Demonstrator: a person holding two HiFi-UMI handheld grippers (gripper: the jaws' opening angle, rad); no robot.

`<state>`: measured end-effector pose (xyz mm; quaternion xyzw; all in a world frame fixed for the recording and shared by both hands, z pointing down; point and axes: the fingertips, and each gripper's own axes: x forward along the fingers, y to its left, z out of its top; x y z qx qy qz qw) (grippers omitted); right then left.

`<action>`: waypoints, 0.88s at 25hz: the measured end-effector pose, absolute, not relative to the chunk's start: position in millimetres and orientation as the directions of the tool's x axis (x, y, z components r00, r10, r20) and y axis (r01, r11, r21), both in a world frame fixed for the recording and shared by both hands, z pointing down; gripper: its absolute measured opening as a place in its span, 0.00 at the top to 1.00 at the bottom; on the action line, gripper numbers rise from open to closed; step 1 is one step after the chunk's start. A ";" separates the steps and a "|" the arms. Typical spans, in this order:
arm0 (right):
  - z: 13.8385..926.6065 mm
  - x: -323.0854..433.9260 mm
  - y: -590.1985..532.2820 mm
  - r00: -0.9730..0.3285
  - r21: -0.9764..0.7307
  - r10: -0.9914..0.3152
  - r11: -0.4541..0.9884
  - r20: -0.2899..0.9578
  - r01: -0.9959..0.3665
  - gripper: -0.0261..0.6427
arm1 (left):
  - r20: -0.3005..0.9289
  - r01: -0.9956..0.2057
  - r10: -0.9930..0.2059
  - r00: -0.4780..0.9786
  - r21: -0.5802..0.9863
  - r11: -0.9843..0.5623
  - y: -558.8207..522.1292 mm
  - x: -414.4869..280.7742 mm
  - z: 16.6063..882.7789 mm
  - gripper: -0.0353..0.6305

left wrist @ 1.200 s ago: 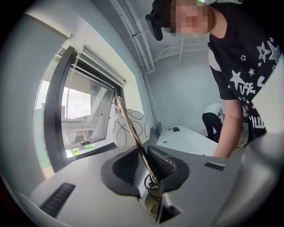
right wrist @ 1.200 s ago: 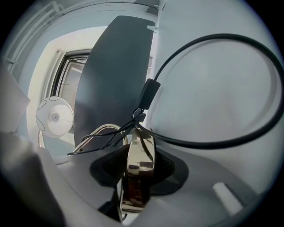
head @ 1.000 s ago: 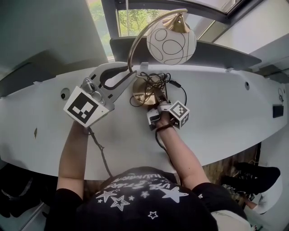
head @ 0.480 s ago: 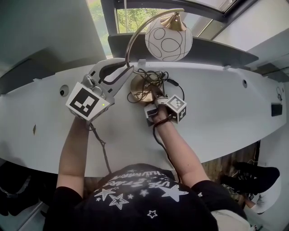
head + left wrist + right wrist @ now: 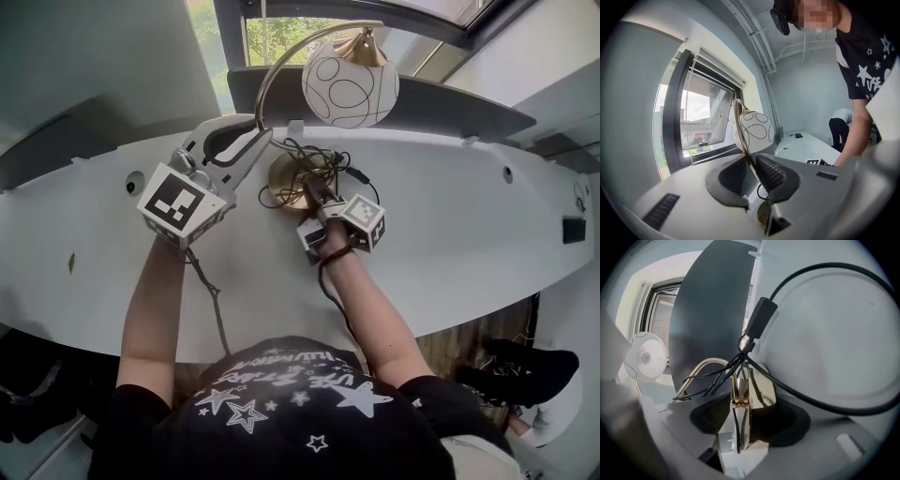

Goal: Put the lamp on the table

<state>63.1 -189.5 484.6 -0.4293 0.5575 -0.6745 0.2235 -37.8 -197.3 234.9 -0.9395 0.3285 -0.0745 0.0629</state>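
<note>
Nearly level, left tool [image 5: 259, 143] clamps lamp [image 5: 349, 86].

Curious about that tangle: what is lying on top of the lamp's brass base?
A loose bundle of black cord lies across the brass base. The part of the base's top under the bundle is hidden.

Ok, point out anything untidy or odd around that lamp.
The black cord lies in a loose tangle over the brass lamp base on the white table; nothing else stands out.
</note>
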 end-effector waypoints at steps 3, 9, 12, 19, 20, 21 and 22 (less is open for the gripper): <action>486.1 60.2 -182.5 -0.547 -0.943 -0.768 -0.274 0.333 -0.190 0.62 | 0.104 -0.614 -0.636 0.765 -0.182 -0.768 -191.2 -37.6 237.2 0.85; 486.8 55.9 -168.7 -0.576 -0.939 -0.741 -0.276 0.344 -0.205 0.61 | 0.107 -0.622 -0.645 0.756 -0.188 -0.760 -183.4 -38.5 238.3 0.85; 483.6 50.1 -159.8 -0.615 -0.929 -0.697 -0.270 0.370 -0.254 0.52 | 0.107 -0.625 -0.647 0.755 -0.182 -0.759 -182.7 -40.2 238.5 0.85; 486.0 44.4 -127.9 -0.653 -0.916 -0.642 -0.302 0.401 -0.266 0.46 | 0.091 -0.639 -0.660 0.745 -0.187 -0.746 -170.5 -38.9 241.2 0.86; 486.8 43.1 -121.6 -0.659 -0.917 -0.639 -0.299 0.397 -0.263 0.47 | 0.096 -0.647 -0.671 0.736 -0.195 -0.737 -169.0 -40.3 242.4 0.86; 487.4 42.1 -115.6 -0.664 -0.921 -0.638 -0.295 0.389 -0.256 0.47 | 0.101 -0.659 -0.684 0.723 -0.196 -0.726 -168.5 -43.4 244.9 0.86; 487.1 41.4 -110.7 -0.669 -0.924 -0.639 -0.291 0.379 -0.246 0.47 | 0.106 -0.675 -0.698 0.708 -0.189 -0.713 -168.9 -47.3 247.5 0.87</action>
